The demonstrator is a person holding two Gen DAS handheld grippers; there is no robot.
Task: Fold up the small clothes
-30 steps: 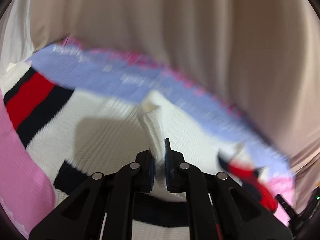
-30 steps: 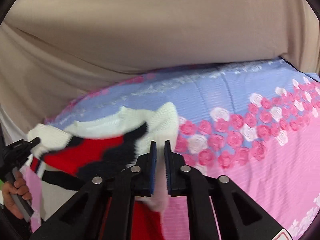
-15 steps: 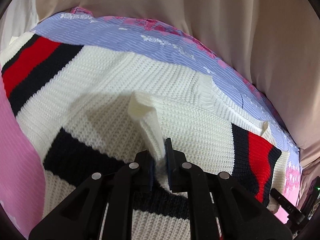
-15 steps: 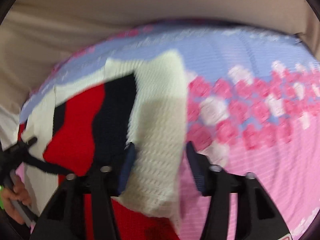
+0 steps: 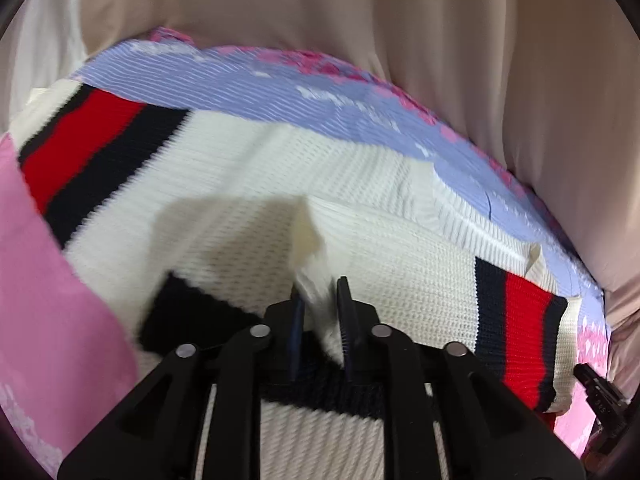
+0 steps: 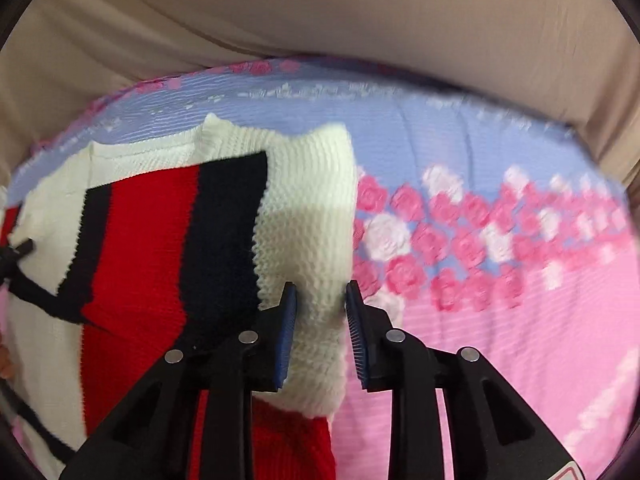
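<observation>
A white knit sweater (image 5: 384, 216) with red and navy stripes lies spread on a pink and blue floral cloth (image 5: 280, 92). My left gripper (image 5: 320, 292) has its jaws slightly apart around a raised white fold of the sweater (image 5: 310, 240). In the right wrist view my right gripper (image 6: 320, 288) is open, its jaws on either side of the sweater's white edge (image 6: 308, 208). The striped sleeve (image 6: 160, 240) lies to its left. The right gripper's tip shows in the left wrist view (image 5: 596, 388).
Beige draped fabric (image 5: 360, 12) rises behind the cloth's far edge in both views. The floral cloth (image 6: 500, 260) stretches to the right of the sweater. The left gripper tool (image 6: 16, 252) and a bit of a hand show at the right view's left edge.
My right gripper has opened and let go of the sweater's edge, which now lies on the cloth. My left gripper's jaws have parted a little around the white fold. The sweater has settled flatter.
</observation>
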